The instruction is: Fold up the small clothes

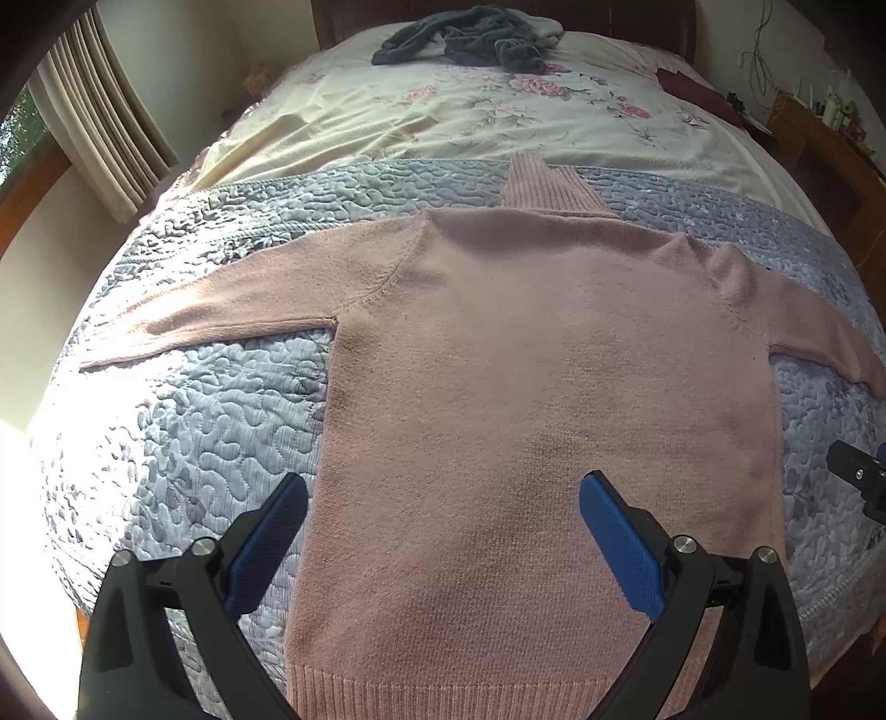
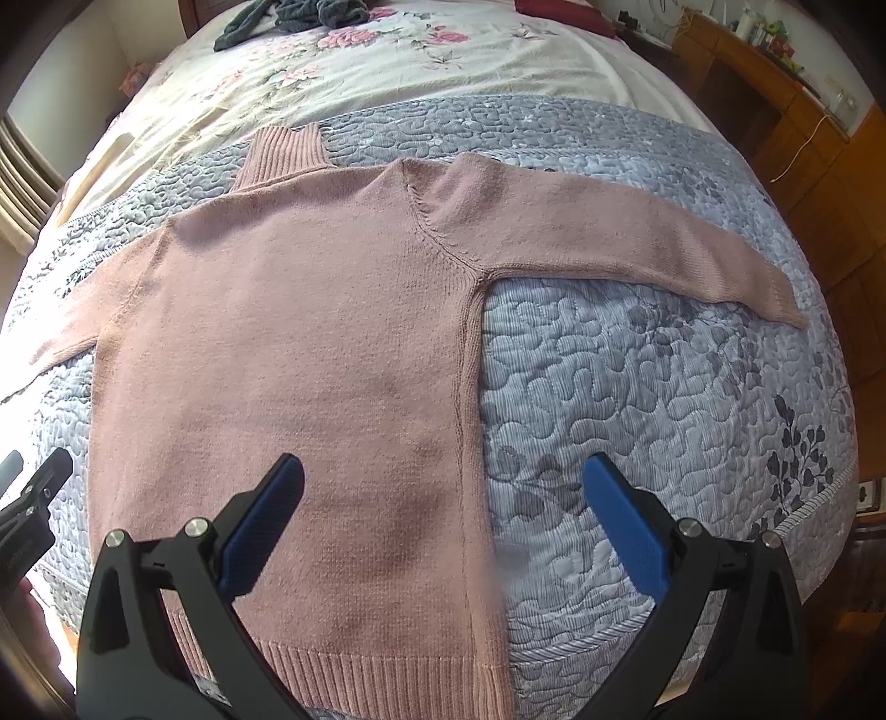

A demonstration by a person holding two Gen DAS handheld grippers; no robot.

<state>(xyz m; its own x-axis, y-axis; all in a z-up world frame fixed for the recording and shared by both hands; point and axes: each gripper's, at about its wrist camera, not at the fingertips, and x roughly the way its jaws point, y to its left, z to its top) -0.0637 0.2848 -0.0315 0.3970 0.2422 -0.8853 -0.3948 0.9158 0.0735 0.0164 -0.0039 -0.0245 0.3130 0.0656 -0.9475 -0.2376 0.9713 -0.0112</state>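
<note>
Two wide-spread blue fingers [image 1: 620,543] of the left gripper [image 1: 443,498] frame the lower part of a pink sweater [image 1: 542,354], and they hold nothing. The sweater lies flat on a grey quilt [image 1: 183,432] ahead of the gripper, collar at the far end, both sleeves stretched out sideways. Far beyond it, a dark garment [image 1: 470,36] lies on a floral sheet [image 1: 470,116].

From the right wrist view, the right gripper [image 2: 443,482] is also spread wide and empty. The sweater's side seam runs between its fingers; the hem is just below them. At the left edge, part of the left gripper shows beside the sweater.
</note>
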